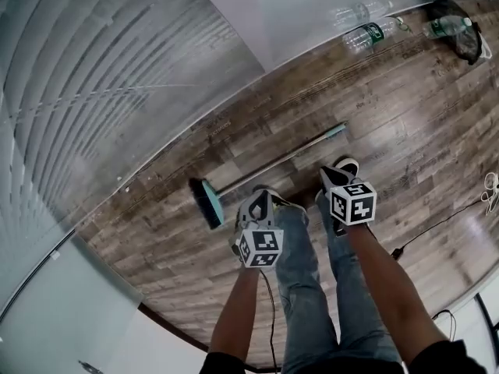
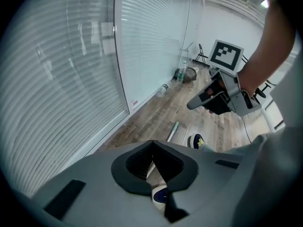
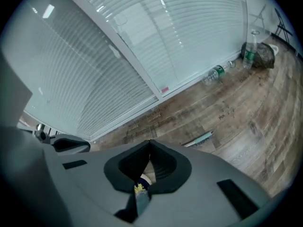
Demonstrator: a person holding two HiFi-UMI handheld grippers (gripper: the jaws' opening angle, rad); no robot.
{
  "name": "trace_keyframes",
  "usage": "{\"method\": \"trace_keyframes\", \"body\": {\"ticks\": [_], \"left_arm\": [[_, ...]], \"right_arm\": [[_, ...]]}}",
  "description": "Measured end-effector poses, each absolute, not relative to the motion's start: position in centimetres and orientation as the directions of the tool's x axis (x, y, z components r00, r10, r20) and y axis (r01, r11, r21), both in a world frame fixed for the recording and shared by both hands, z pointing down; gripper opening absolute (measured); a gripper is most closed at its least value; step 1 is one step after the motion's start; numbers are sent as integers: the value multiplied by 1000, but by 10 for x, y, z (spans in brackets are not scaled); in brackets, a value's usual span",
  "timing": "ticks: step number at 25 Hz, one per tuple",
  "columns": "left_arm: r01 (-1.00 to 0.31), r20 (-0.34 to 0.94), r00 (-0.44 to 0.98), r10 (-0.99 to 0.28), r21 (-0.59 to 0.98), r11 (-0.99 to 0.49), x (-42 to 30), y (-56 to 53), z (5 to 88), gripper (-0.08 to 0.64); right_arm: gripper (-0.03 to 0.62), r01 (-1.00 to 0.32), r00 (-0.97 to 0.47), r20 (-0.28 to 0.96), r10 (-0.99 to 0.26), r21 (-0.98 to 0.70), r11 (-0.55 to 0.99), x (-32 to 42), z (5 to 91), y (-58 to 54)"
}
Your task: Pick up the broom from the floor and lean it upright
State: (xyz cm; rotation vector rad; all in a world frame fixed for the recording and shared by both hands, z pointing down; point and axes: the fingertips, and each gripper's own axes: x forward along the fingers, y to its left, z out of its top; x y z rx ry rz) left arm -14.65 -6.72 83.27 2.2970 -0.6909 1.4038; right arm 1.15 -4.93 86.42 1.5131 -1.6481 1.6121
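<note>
The broom lies flat on the wooden floor, its teal head at the left. Its grey handle runs up and right to a teal end. Both grippers hang over the person's shoes, just on the near side of the handle. My left gripper is shut and empty, near the handle's middle. My right gripper is shut and empty too, below the handle's far end. In the left gripper view the jaws meet, with the handle end beyond them. The right gripper view shows closed jaws and the handle end.
A glass wall with blinds runs along the floor's far side. Plastic bottles and a dark bag lie by the wall at the upper right. A thin cable crosses the floor at the right. The person's legs stand beneath the grippers.
</note>
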Motion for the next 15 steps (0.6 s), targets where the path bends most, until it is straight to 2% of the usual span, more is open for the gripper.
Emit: {"method": "trace_keyframes", "body": {"ticks": [8, 9, 10, 11, 12, 15], "left_arm": [[-472, 942, 326, -80, 89, -877, -158, -30, 907, 26], [-473, 943, 325, -72, 96, -876, -159, -30, 914, 26], [-478, 943, 327, -67, 104, -872, -159, -31, 922, 26], [-483, 941, 332, -63, 113, -868, -157, -32, 930, 28], [-485, 939, 339, -57, 123, -866, -155, -32, 939, 37], [-481, 936, 351, -21, 160, -862, -148, -28, 968, 163]], "right_arm": [[23, -779, -352, 861, -367, -487, -395, 15, 933, -25], [35, -767, -359, 859, -366, -495, -409, 14, 940, -24], [109, -752, -370, 856, -360, -504, -425, 11, 948, -23], [145, -737, -382, 854, -352, -512, -441, 9, 957, -22], [146, -725, -391, 854, -344, -516, -456, 7, 966, -20], [148, -719, -385, 861, -333, -506, -477, 7, 991, -18]]}}
